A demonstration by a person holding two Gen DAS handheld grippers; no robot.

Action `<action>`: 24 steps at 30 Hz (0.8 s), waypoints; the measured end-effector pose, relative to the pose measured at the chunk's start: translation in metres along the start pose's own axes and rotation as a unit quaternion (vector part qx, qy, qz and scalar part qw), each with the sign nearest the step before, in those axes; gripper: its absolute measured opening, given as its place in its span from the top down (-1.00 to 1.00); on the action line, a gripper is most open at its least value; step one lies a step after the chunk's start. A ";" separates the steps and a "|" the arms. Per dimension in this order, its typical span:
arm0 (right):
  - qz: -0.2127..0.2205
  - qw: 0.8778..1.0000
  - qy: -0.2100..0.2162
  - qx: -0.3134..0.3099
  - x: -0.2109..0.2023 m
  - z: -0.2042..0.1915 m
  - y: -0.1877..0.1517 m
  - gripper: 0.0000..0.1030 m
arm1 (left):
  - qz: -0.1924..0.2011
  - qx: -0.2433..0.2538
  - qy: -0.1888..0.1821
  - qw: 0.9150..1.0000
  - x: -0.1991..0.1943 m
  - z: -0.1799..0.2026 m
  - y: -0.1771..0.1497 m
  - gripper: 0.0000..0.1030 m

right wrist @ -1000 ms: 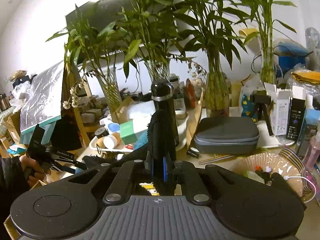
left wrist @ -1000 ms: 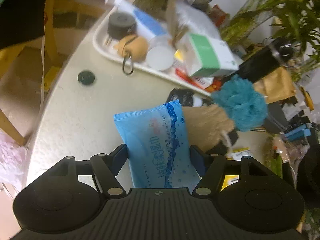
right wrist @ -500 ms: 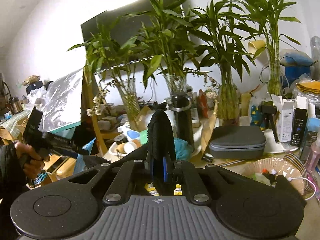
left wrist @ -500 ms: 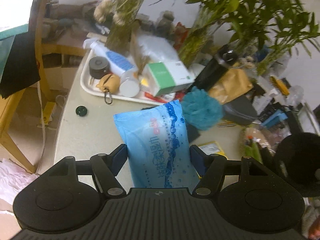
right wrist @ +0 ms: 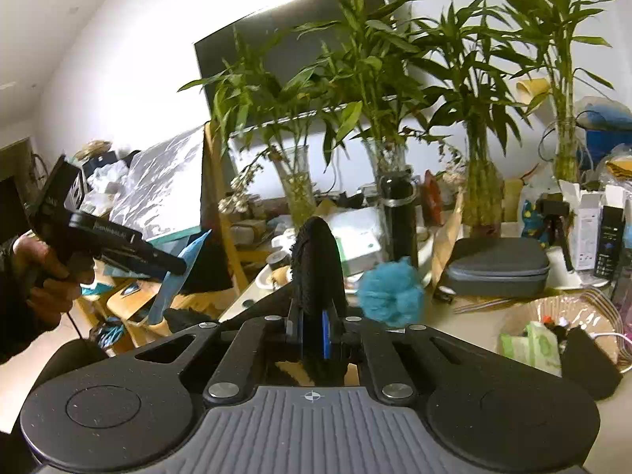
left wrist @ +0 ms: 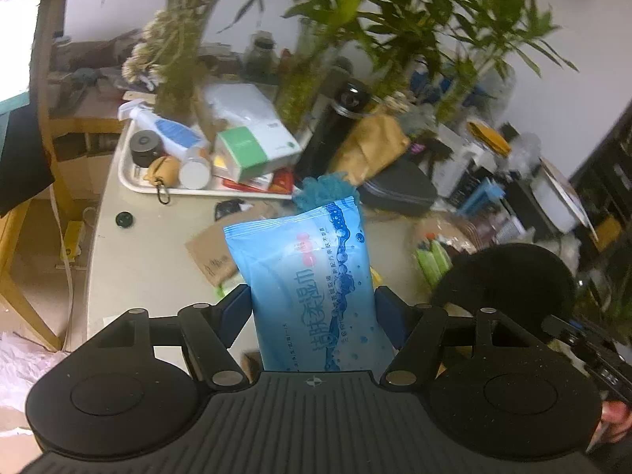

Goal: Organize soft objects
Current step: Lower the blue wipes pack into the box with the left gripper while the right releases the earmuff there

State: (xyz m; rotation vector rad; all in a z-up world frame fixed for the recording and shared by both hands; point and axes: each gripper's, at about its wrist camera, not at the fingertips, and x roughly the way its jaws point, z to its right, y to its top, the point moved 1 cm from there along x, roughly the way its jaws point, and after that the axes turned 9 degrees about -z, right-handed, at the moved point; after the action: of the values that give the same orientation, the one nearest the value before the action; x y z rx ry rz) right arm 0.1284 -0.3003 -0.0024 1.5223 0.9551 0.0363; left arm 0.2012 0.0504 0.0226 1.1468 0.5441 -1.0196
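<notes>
Cluttered pale table (left wrist: 130,272) below you, plants along the white wall. Nearest: your left gripper (left wrist: 314,308) pinches a blue wet-wipe pack (left wrist: 312,272) by its sides, held in the air above the table's near edge. Your right gripper (right wrist: 314,331) is pressed tight on a black fuzzy pad (right wrist: 316,264) standing upright between the jaws. Farther: a teal bath pouf (right wrist: 391,296) on the table, just before the white tray (left wrist: 134,177) and black bottle (right wrist: 399,221).
</notes>
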 end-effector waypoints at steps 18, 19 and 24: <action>-0.038 0.999 0.021 -0.016 -0.006 -0.019 -0.028 0.78 | -0.020 0.093 0.037 0.995 0.022 0.046 -0.057 -0.35; -0.039 0.999 0.021 -0.016 -0.006 -0.019 -0.028 0.78 | -0.022 0.092 0.036 0.995 0.023 0.046 -0.059 -0.36; -0.046 0.999 0.023 -0.017 -0.004 -0.020 -0.031 0.78 | -0.021 0.092 0.043 0.995 0.024 0.045 -0.071 -0.37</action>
State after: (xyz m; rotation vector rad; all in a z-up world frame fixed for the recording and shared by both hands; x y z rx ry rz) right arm 0.0985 -0.2902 -0.0214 1.4491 1.0547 0.0215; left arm 0.1444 -0.0049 -0.0151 1.3529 0.5519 -1.0771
